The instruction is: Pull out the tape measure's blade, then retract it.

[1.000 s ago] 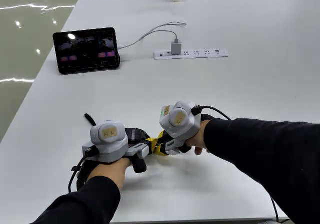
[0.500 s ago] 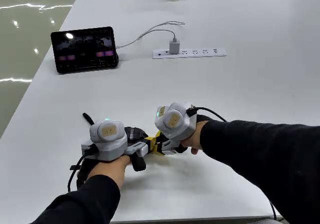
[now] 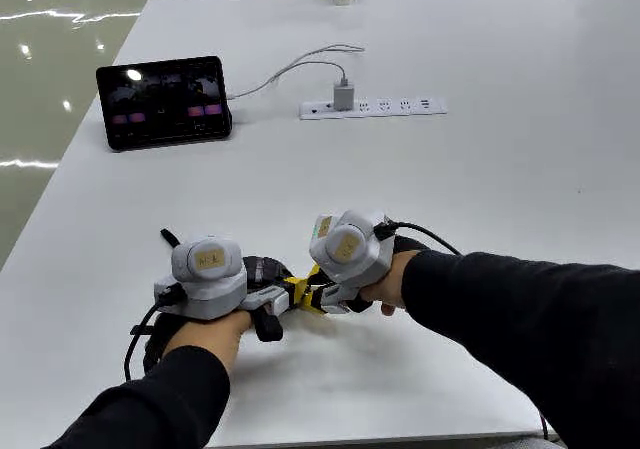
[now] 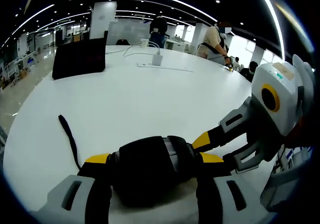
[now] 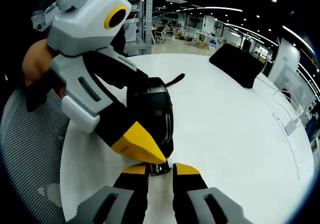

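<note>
Working low on a wide white table [image 3: 500, 189], close to its near edge. Far beyond the tape measure [image 5: 150, 109] and off to the left, a dark tablet [image 3: 163, 101] propped up; far beyond it and slightly right, a white power strip [image 3: 390, 107] with a charger [image 3: 343, 96] plugged in.

Clamped around the tape measure's black case with the left gripper [image 4: 154, 159], yellow tips pressed to either flank and the case resting on the table. Pinched with the right gripper [image 5: 160, 171] onto the small metal hook [image 5: 159, 167] at the tape measure's mouth, jaws drawn nearly together around it. Hardly any blade showing between hook and case, so probably right at the start of the pull or the very end of the retraction; cannot tell which. Trailing away from the far side of the tape measure, a thin black strap [image 4: 67, 136] lying flat.

Plenty to go wrong from here:
- Losing the hook. A tiny lip of metal in a narrow pinch, likely to slip free if pulled at an angle to the mouth, with the blade whipping back into the case.
- Losing the case. Rounded and smooth-looking, so apt to twist or squirt out of the clamp under a hard tug.
- Kinking the blade by drawing it upward or sideways rather than straight out.
- Letting go too abruptly on the return, slamming the hook against the mouth.
</note>
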### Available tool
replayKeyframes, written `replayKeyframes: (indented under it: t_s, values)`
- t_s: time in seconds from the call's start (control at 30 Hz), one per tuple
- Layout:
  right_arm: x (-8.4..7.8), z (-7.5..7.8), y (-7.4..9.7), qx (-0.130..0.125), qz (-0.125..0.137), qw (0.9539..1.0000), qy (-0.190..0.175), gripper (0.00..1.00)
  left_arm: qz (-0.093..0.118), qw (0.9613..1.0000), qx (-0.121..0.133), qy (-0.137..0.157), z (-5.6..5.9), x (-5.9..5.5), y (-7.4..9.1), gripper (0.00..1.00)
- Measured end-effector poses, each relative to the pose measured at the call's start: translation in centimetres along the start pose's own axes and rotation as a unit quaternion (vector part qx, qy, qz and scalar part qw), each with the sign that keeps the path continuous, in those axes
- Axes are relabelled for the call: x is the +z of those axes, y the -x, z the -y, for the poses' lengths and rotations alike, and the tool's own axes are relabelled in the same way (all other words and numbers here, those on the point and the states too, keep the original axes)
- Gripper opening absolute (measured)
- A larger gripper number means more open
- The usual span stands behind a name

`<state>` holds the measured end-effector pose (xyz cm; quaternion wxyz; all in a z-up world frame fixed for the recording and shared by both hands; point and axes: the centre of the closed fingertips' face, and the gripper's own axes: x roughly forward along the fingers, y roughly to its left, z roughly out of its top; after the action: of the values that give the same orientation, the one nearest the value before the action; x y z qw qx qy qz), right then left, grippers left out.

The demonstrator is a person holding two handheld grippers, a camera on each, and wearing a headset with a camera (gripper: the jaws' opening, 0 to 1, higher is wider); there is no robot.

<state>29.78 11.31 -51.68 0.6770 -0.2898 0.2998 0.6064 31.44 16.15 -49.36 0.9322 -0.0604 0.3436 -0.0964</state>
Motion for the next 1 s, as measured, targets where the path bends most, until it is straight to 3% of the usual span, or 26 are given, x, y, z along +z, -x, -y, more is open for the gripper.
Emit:
replayKeyframes:
  t_s: [0.13, 0.33, 0.47, 0.5, 0.53, 0.63, 0.7, 1.0]
  values:
    - [-0.5, -0.4, 0.5, -0.008, 0.007, 0.9999, -0.004, 0.17, 0.003, 0.9999, -0.01, 0.006, -0.2, 0.0, 0.3, 0.67]
    - [-1.0, -1.4, 1.5, -0.013, 0.025, 0.9992, -0.029, 0.19, 0.009, 0.9997, -0.015, 0.014, -0.9, -0.2, 0.9, 0.8]
    - [-1.0, -1.4, 2.5, -0.025, 0.041, 0.9981, -0.04, 0.2, 0.007, 0.9996, -0.022, 0.017, -1.1, -0.4, 1.1, 0.98]
    - [-1.1, -1.4, 2.7, -0.027, 0.042, 0.9978, -0.042, 0.2, 0.005, 0.9996, -0.027, -0.001, -1.0, -0.5, 1.4, 0.99]
    - [-1.2, -1.3, 3.0, -0.031, 0.046, 0.9974, -0.045, 0.2, 0.015, 0.9988, -0.044, -0.009, -0.4, -0.2, 1.5, 0.99]
    - [-1.6, -1.0, 3.8, -0.04, 0.052, 0.9965, -0.053, 0.21, 0.004, 0.9971, -0.074, -0.018, 0.5, -0.4, 1.8, 0.99]
    - [-2.1, -0.9, 4.3, -0.047, 0.055, 0.9956, -0.06, 0.22, 0.007, 0.995, -0.096, -0.028, 1.1, -0.2, 2.1, 0.99]
    - [-3.8, -0.5, 7.2, -0.07, 0.07, 0.992, -0.077, 0.24, -0.008, 0.9879, -0.143, -0.061, 1.6, -0.8, 3.6, 0.99]
